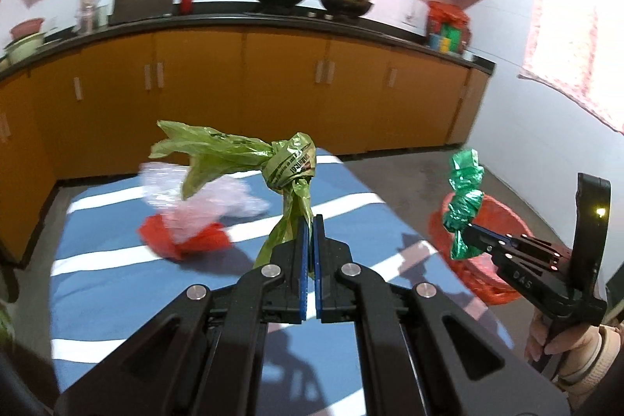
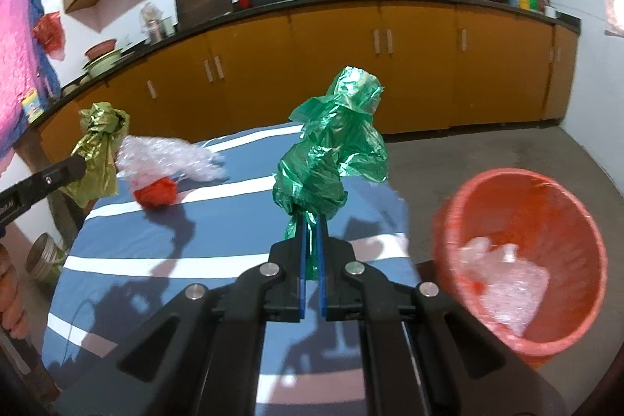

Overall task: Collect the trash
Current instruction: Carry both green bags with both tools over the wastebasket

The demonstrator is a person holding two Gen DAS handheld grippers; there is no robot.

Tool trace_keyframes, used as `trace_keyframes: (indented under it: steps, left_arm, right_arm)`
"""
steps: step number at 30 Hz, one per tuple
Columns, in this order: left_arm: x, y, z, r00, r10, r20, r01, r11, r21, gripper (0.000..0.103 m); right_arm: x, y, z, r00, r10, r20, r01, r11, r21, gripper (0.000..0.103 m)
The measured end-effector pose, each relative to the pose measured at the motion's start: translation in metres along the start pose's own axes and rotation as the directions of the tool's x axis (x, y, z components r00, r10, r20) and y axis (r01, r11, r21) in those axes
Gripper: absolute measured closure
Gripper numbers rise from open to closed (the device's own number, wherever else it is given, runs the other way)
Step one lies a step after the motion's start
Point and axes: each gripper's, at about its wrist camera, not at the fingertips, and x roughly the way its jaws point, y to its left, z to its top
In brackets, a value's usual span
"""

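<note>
On the striped table (image 2: 163, 271) we see 2 pieces left: a clear plastic wrap (image 2: 171, 158) and a red wad (image 2: 156, 193). Our left gripper (image 1: 310, 221) is clamped on the olive bag (image 1: 241, 158), our right gripper (image 2: 311, 221) on the green bag (image 2: 331, 158). We should carry both right, fully over the red basket (image 2: 522, 178), before releasing.

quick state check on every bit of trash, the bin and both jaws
olive-green knotted plastic bag: lifted, pinched in left gripper
bright green crumpled plastic bag: lifted, pinched in right gripper
clear bubble wrap: on the striped table
red crumpled bag: on the table
red plastic bin: upright, clear plastic inside
</note>
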Motion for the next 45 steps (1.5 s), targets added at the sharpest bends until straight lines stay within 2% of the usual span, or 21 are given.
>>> trace_keyframes:
  steps: [8,19,33,45]
  left_arm:
    - [0.023,-0.064,-0.005,0.995,-0.097,-0.025,0.099,0.993,0.067,0.101]
    - [0.052,-0.154,-0.014,0.969,-0.233,-0.077,0.243,0.957,0.160,0.101]
    - [0.094,-0.221,-0.020,0.936,-0.316,-0.155,0.345,0.914,0.216,0.101]
    - [0.127,-0.260,-0.031,0.919,-0.338,-0.204,0.383,0.888,0.254,0.101]
  right_arm:
    - [-0.037,-0.058,-0.004,0.993,-0.109,0.043,0.107,0.994,0.036,0.097]
    - [-0.064,-0.139,-0.019,0.967,-0.252,0.043,0.247,0.963,0.108,0.097]
    - [-0.057,-0.193,-0.037,0.955,-0.296,0.008,0.290,0.941,0.175,0.097]
    - [-0.045,-0.222,-0.045,0.955,-0.298,-0.013,0.294,0.931,0.216,0.097]
